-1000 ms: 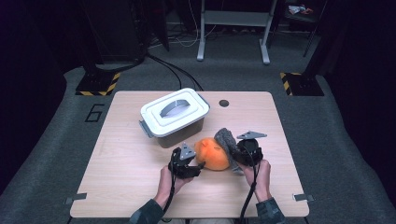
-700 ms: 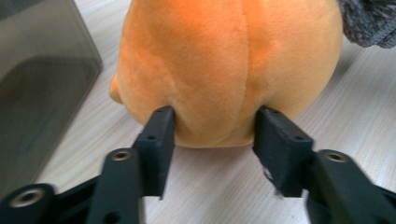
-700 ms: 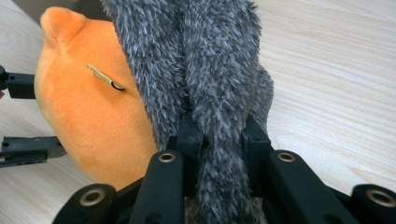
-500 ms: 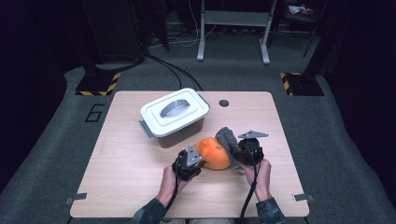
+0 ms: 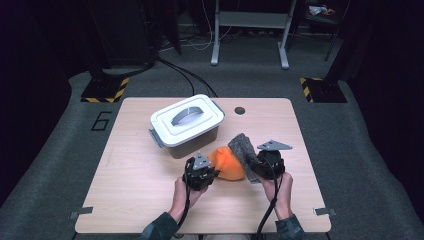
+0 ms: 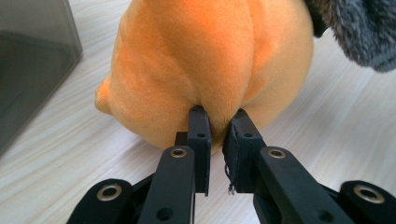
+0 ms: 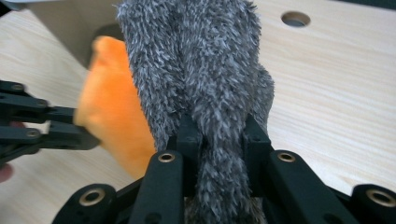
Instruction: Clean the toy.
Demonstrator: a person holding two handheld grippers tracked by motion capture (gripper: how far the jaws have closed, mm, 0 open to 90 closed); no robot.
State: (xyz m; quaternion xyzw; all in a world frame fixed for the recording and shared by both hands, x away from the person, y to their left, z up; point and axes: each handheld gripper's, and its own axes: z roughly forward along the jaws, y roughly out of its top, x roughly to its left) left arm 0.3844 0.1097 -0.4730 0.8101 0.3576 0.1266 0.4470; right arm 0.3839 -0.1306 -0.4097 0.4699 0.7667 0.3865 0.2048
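An orange plush toy (image 5: pixel 229 164) with a grey fuzzy part (image 5: pixel 242 147) lies on the wooden table (image 5: pixel 135 180), in front of a lidded box. My left gripper (image 5: pixel 215 172) meets its left side. Its jaws have just been closing, and in the left gripper view they (image 6: pixel 218 116) pinch a fold of the orange plush (image 6: pixel 196 56). My right gripper (image 5: pixel 253 168) is at the toy's right side. In the right gripper view it (image 7: pixel 219 123) is shut on the grey fuzzy part (image 7: pixel 196 56), with the orange body (image 7: pixel 112 107) to its left.
A grey box with a white lid (image 5: pixel 186 125) stands just behind the toy, its wall (image 6: pixel 28 70) close on the left. A round hole (image 5: pixel 240 110) is in the tabletop near the far edge. Bare wood lies to the left and right.
The left gripper's jaws have closed from wide apart onto the orange plush, and the gripper has edged in toward the toy. The right gripper keeps its grip on the grey part.
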